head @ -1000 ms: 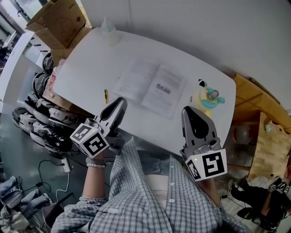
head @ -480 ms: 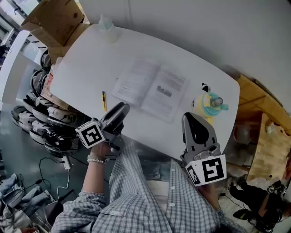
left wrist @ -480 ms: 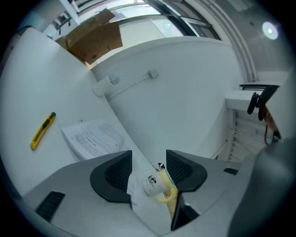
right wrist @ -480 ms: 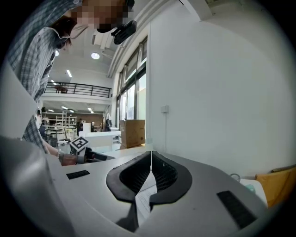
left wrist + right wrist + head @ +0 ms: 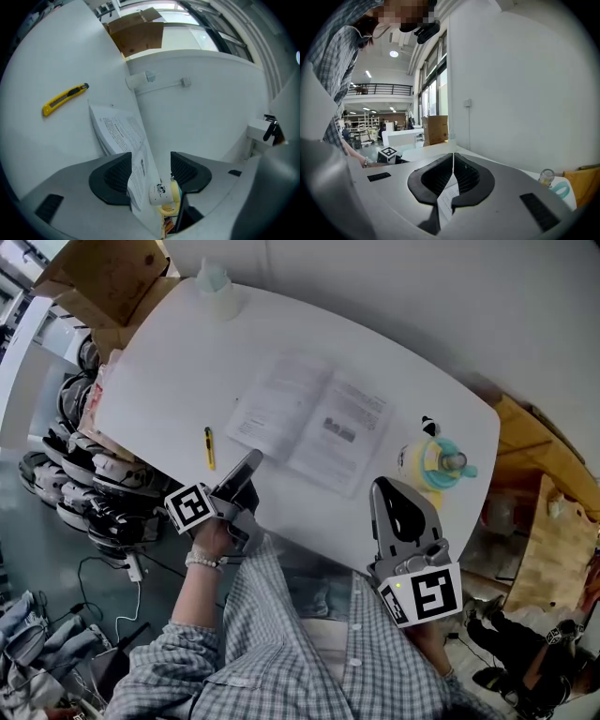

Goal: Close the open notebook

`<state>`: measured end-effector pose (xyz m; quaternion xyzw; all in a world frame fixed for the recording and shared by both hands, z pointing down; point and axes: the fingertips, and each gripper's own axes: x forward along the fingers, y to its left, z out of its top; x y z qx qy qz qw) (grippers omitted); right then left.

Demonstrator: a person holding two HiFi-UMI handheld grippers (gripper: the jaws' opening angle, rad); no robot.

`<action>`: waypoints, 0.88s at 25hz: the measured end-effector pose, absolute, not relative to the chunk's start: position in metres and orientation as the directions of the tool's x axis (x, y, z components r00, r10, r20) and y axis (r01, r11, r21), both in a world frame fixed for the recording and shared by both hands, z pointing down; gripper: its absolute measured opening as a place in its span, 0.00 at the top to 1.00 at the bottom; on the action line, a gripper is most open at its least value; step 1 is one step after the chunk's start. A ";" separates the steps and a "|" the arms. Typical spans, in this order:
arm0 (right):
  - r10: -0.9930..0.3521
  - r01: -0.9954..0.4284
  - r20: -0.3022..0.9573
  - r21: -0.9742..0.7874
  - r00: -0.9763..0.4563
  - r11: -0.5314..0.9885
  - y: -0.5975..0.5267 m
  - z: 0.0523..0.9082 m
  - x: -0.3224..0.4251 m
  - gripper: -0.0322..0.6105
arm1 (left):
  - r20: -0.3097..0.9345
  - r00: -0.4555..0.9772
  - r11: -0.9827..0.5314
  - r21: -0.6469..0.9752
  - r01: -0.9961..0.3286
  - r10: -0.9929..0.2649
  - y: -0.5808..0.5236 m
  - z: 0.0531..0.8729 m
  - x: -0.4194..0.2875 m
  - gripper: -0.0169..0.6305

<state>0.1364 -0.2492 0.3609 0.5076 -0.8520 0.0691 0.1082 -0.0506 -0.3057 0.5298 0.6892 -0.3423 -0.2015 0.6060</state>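
An open notebook (image 5: 314, 418) lies flat in the middle of a white bench (image 5: 169, 362). My left gripper (image 5: 247, 465) sits at the bench's near edge, its tip just beside the notebook's near left corner. Its jaws are spread and have just been opening. That corner of the pages shows in the gap, but the pads do not press on it.

My right gripper (image 5: 386, 488) hangs near the right page's near edge, jaws pressed together and holding nothing.

The open spread runs long across me from left to right, with the right page a little nearer. The spine points away from me, leaning right at its far end.

A yellow cutter (image 5: 209, 447) lies left of the notebook.

A second ago my left gripper was higher, rolled differently and closed; it has since come down to the corner.
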 end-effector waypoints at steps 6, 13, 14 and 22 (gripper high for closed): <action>-0.842 -0.877 0.268 -0.023 -0.469 0.481 -0.258 0.367 0.136 0.91 | 0.200 0.658 0.120 0.979 -0.164 -0.726 -0.305 0.565 -0.049 0.59; -0.836 -0.875 0.279 -0.034 -0.472 0.483 -0.264 0.372 0.136 0.91 | 0.243 0.661 0.210 0.969 -0.131 -0.710 -0.306 0.587 -0.040 0.58; -0.836 -0.875 0.280 -0.035 -0.472 0.483 -0.264 0.373 0.136 0.91 | 0.247 0.661 0.219 0.967 -0.127 -0.708 -0.306 0.589 -0.039 0.58; -0.836 -0.879 0.290 -0.041 -0.465 0.475 -0.266 0.376 0.139 0.91 | 0.276 0.654 0.257 0.958 -0.128 -0.704 -0.310 0.606 -0.037 0.58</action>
